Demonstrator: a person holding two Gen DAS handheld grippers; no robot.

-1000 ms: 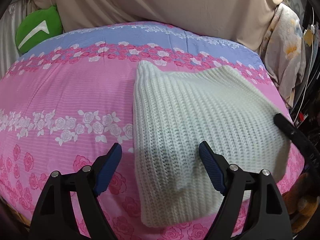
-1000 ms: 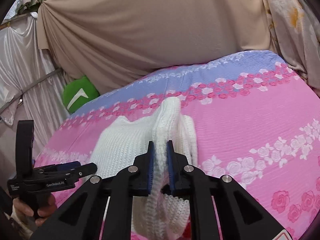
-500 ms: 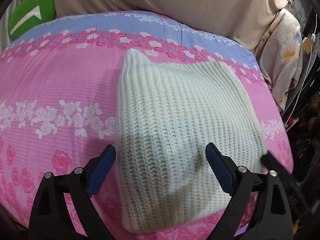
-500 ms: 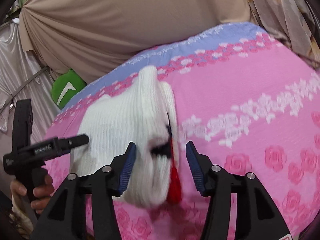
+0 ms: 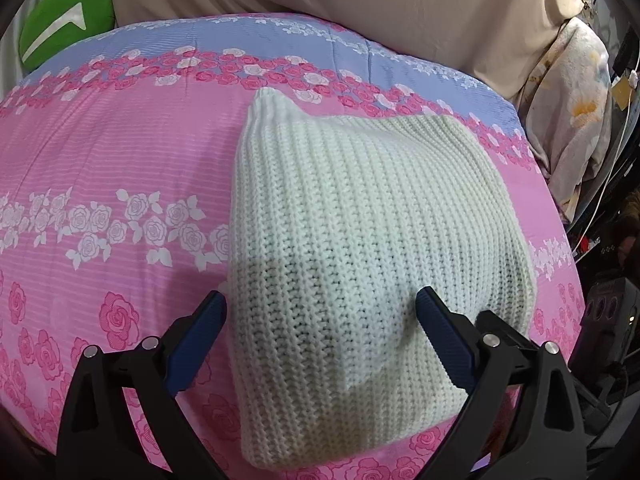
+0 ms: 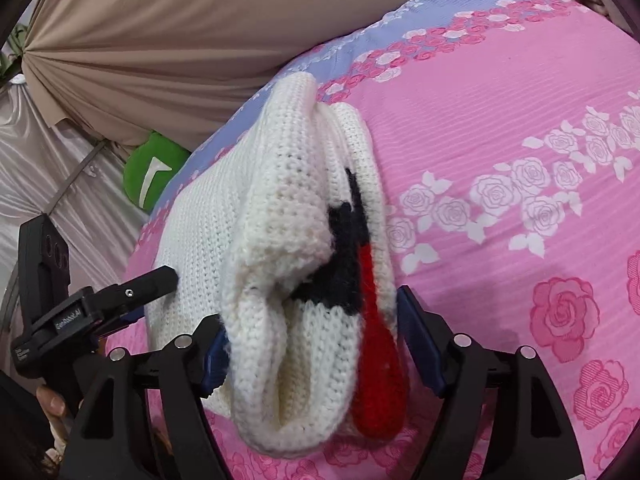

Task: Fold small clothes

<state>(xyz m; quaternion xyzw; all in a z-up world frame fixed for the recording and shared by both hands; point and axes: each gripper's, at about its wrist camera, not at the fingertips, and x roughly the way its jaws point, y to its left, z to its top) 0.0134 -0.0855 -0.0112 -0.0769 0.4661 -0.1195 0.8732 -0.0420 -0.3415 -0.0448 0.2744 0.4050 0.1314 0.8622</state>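
here, folded white knit sweater [image 5: 360, 240] on pink floral bedspread [image 5: 100, 152], left gripper [image 5: 320, 320] spread wide, right gripper [image 6: 312, 340] spread around its folded edge

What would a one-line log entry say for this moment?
stage: sweater folded on bedspread | left tongs: open, over sweater | right tongs: open, straddling folded edge

Sweater [image 5: 360, 232]: chunky ribbed knit, cream, matt, coarse; in my right view fuzzier black and red knit patches at open edge. Bedspread [image 5: 120, 152]: thin printed cloth, pink with rose bands, fine horizontal ribbing, matt. My left gripper [image 5: 320, 332]: matt black plastic arms, small shiny metal screws, blue pads with dull rubbery look. My right gripper [image 6: 316, 344]: same finish. Far backdrop curtain [image 6: 180, 20]: smooth tan cloth, gathered folds. Left drape [image 6: 48, 168]: glossy satin-like grey. Green cushion [image 5: 64, 24]: soft matt fabric.
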